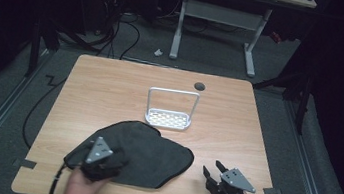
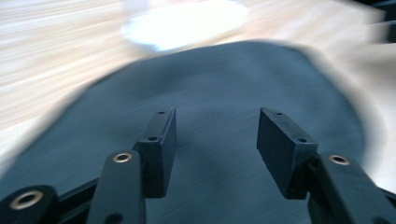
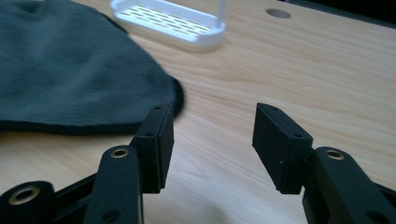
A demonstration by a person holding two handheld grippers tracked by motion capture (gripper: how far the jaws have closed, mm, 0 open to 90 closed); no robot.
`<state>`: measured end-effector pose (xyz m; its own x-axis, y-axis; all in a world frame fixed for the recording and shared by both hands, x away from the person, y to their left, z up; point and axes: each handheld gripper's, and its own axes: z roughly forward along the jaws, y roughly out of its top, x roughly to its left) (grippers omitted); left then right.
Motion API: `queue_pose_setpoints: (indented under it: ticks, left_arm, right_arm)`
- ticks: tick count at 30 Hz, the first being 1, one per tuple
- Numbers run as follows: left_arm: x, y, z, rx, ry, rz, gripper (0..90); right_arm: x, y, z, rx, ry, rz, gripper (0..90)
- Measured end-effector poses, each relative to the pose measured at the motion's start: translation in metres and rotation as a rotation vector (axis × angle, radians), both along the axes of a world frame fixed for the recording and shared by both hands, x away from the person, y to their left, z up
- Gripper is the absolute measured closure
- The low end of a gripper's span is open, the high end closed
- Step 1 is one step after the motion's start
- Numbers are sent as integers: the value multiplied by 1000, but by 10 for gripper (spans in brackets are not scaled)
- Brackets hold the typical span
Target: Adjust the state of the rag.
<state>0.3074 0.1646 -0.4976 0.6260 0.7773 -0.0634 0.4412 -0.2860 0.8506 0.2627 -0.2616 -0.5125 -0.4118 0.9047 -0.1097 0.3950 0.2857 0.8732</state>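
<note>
A dark grey cloth (image 1: 145,154) lies flat on the near half of the wooden table (image 1: 110,89). Behind it stands a white rack (image 1: 170,108) with a slotted base and a tall loop handle. My left gripper (image 1: 101,156) hovers over the cloth's left part; in the left gripper view its jaws stand open above the cloth (image 2: 219,93) with nothing between them, and the picture is blurred. My right gripper (image 1: 214,172) is open over bare wood just right of the cloth's edge (image 3: 93,70). The rack's base (image 3: 173,23) lies farther off.
A round cable hole (image 1: 199,86) sits in the table's far edge (image 3: 278,13). Beyond the table stand the white legs of a desk (image 1: 220,17) on grey carpet, with cables on the floor. Tape marks (image 1: 25,162) stick out at the table's near corners.
</note>
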Motion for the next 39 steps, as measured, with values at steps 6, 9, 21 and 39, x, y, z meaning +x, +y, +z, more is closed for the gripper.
queue_pose_setpoints:
  ticks: [6,9,21,39]
  left_arm:
    - [12,66,-16,-18,65,207,418]
    - [18,76,-24,-55,166,223,511]
    - [4,36,-1,-98,69,80,864]
    - [58,-12,3,-20,30,16,854]
  right_arm:
    - [-10,45,6,-2,20,109,465]
    - [-15,70,4,-25,44,190,473]
    - [-9,112,-17,-159,183,346,771]
    - [16,41,13,-79,78,80,897]
